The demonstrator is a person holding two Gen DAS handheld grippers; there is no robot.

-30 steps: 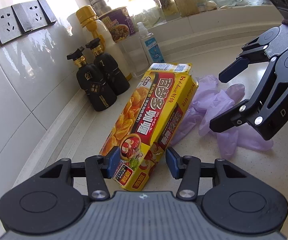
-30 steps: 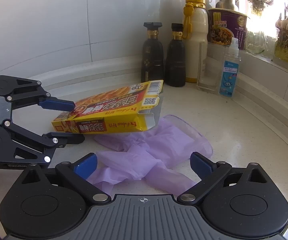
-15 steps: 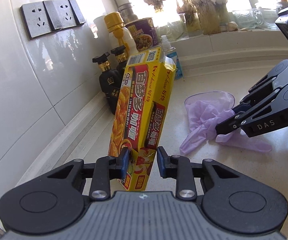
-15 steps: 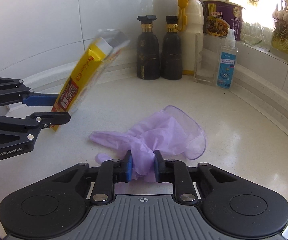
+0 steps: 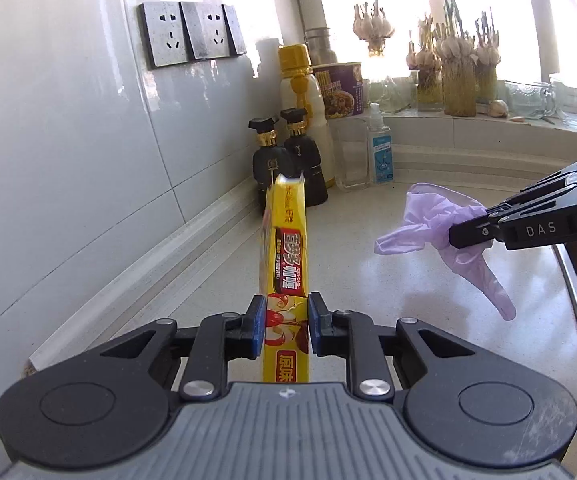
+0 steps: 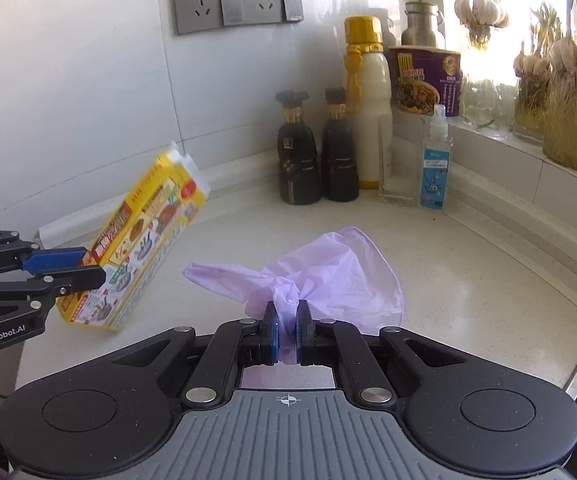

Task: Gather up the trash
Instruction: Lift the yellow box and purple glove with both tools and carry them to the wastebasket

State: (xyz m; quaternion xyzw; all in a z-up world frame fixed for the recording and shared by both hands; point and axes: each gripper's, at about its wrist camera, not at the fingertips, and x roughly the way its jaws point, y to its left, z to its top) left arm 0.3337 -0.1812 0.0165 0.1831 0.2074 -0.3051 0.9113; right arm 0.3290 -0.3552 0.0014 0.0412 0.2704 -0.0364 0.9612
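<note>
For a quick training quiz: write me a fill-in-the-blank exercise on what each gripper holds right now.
1. The left gripper is shut on a ____ curry box.
2. The right gripper pinches a ____ glove.
3. Both items hang ____ the countertop.
4. Two ____ bottles stand by the wall.

Missing words: yellow; purple; above; black

The box (image 5: 287, 240) is showing bright yellow with a red label, the glove (image 6: 328, 276) is looking pale lilac, and the worktop (image 6: 468, 280) is looking speckled cream under black tongs (image 6: 286, 330) with blue pads (image 6: 274, 332).
</note>
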